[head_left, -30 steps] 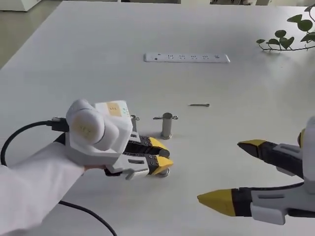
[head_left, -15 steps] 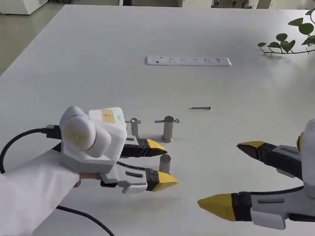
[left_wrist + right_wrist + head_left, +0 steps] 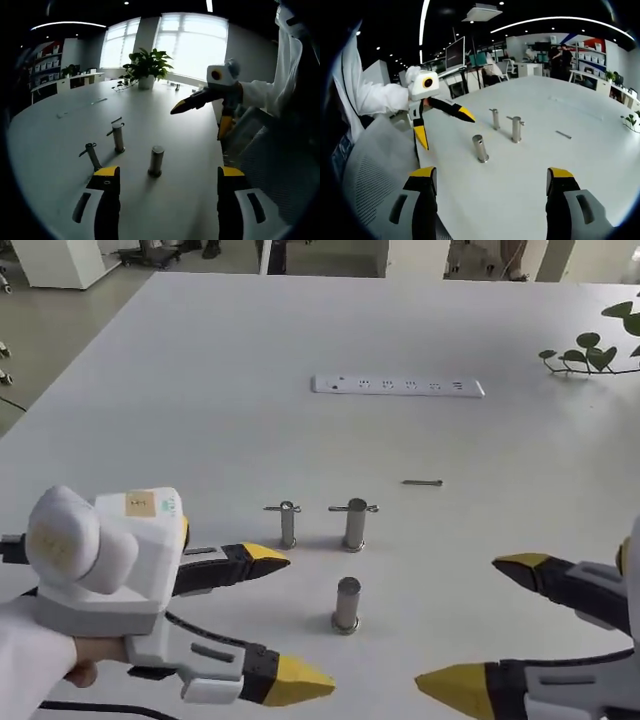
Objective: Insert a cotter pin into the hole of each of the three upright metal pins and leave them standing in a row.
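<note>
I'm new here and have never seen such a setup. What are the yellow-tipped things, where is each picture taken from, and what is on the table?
There is no robot: a person holds a two-jaw gripper in each hand. The head view comes from a headset camera looking down at the left gripper and right gripper. The two round pictures come from cameras riding on each gripper, looking along its jaws. On the table stand three metal pins: the far-left pin and far-right pin each carry a cotter pin; the near pin has none. A loose cotter pin and a power strip lie farther back. Both grippers are open, holding nothing.
</note>
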